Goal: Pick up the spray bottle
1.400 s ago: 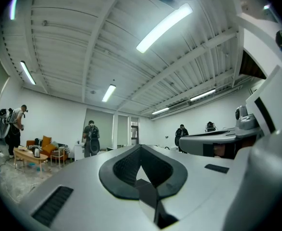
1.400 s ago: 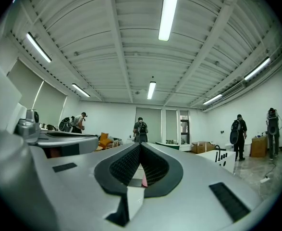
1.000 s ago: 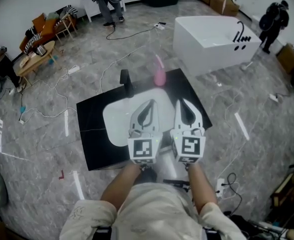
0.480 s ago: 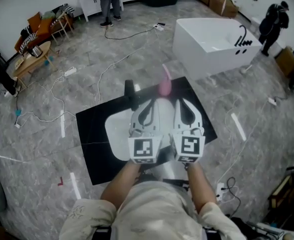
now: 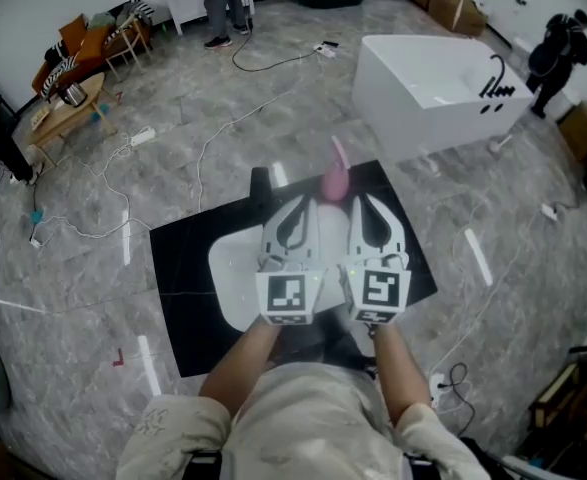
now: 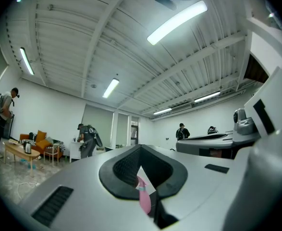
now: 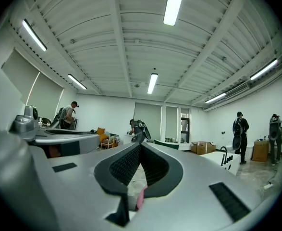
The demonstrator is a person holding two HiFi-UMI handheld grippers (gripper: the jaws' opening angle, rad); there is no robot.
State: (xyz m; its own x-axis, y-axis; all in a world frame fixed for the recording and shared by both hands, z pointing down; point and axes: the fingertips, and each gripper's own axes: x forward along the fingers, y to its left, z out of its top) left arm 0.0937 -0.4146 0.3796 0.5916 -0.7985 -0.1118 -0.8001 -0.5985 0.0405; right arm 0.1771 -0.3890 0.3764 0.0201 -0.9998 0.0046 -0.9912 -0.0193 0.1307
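Item: spray bottle [image 5: 335, 178], pink, standing at the far edge of the black counter [image 5: 188, 278]. I have brought the left gripper [image 5: 297, 204] and right gripper [image 5: 365, 202] closer. Both are empty, jaws together. The bottle is now just ahead, untouched, so one must open first.

The spray bottle [image 5: 335, 180] is pink, the worktop [image 5: 188, 293] black with a white basin [image 5: 229, 266], the floor [image 5: 83, 268] veined grey marble

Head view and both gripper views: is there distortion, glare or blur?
Head view: strong fisheye bending, dark corners, pale streaks on the floor that are probably lamp reflections, and the pink spray bottle slightly soft. Left gripper view: round dark border, the ceiling lamp burnt out to white. Right gripper view: same border, even light, no hard shadows.
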